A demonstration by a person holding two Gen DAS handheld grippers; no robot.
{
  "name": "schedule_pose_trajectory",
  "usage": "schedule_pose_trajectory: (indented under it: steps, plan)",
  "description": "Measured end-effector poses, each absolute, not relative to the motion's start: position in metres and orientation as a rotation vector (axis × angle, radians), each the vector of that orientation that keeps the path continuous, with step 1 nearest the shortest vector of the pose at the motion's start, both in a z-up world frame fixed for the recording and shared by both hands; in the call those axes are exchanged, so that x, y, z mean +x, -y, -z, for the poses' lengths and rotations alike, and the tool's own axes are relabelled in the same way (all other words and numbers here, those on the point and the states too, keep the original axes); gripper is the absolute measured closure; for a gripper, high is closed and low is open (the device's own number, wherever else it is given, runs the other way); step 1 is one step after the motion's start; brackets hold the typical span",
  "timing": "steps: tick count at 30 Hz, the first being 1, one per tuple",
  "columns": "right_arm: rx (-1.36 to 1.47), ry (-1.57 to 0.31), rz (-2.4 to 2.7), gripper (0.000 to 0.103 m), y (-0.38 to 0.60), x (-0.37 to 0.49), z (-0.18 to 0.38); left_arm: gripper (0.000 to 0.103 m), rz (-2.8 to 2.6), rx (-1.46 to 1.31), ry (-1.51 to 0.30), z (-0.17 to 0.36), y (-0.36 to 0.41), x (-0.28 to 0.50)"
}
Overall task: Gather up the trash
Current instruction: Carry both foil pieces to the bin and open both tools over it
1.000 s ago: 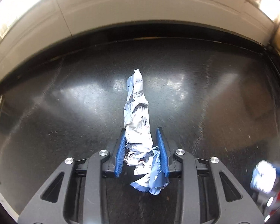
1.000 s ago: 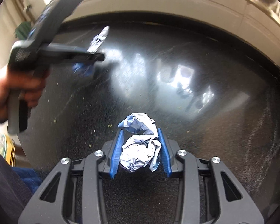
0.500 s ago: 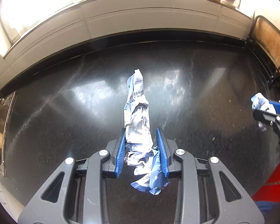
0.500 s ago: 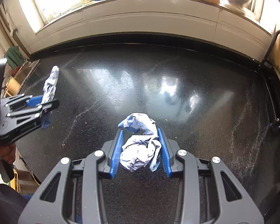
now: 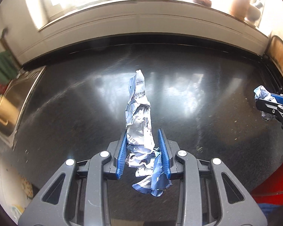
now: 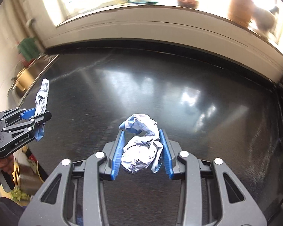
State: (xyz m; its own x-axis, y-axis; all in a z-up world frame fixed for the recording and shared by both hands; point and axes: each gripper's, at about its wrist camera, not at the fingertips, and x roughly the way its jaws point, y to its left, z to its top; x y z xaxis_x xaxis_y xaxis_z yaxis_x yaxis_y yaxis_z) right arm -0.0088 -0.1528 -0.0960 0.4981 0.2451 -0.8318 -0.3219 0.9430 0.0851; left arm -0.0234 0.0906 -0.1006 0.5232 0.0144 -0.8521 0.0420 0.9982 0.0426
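Both my grippers have lifted above the dark table [image 5: 66,103], left fingers [image 5: 122,156] pinching a long paper twist [image 5: 139,116], right fingers [image 6: 118,150] clamping a paper wad [image 6: 141,145]; best keep both squeezes firm.

The side of the left gripper [image 6: 40,119] bears the brand "GenRobot.AI" in small white letters. The long crumpled paper [image 5: 139,116] carries printed Chinese characters, too creased to read.

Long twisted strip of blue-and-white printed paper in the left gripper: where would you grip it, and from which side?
Grip the long twisted strip of blue-and-white printed paper at its thick crumpled lower end, across the narrow width, as the left gripper has it now. The upper part tapers to a thin twist beyond the fingers and would probably slip. I'd come from the bunched end, along its length.
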Motion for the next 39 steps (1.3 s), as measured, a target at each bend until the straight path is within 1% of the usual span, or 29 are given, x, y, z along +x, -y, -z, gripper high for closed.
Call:
schedule_pose_trajectory:
  steps: [7, 10, 23, 27, 32, 39]
  plan:
    - [-0.219, -1.027, -0.559, 0.065, 0.057, -0.025, 0.105, 0.072, -0.18, -0.041, -1.027, 0.109, -0.156, -0.087]
    - [-0.29, -1.031, -0.674, 0.065, 0.011, -0.038, 0.109, 0.071, -0.273, -0.102, -1.041, 0.119, -0.187, -0.125]
    - [-0.549, -1.084, -1.168, 0.065, -0.183, -0.145, 0.142, 0.071, -0.582, -0.369, -1.098, 0.161, -0.285, -0.269]
    - [-0.606, -1.107, -1.25, 0.065, -0.231, -0.175, 0.154, 0.071, -0.615, -0.444, -1.106, 0.179, -0.309, -0.297]
    - [-0.642, -1.172, -1.267, 0.065, -0.282, -0.197, 0.182, 0.071, -0.661, -0.534, -1.109, 0.205, -0.342, -0.318]
    - [-0.677, -1.243, -1.228, 0.065, -0.32, -0.207, 0.213, 0.071, -0.715, -0.63, -1.117, 0.233, -0.373, -0.331]
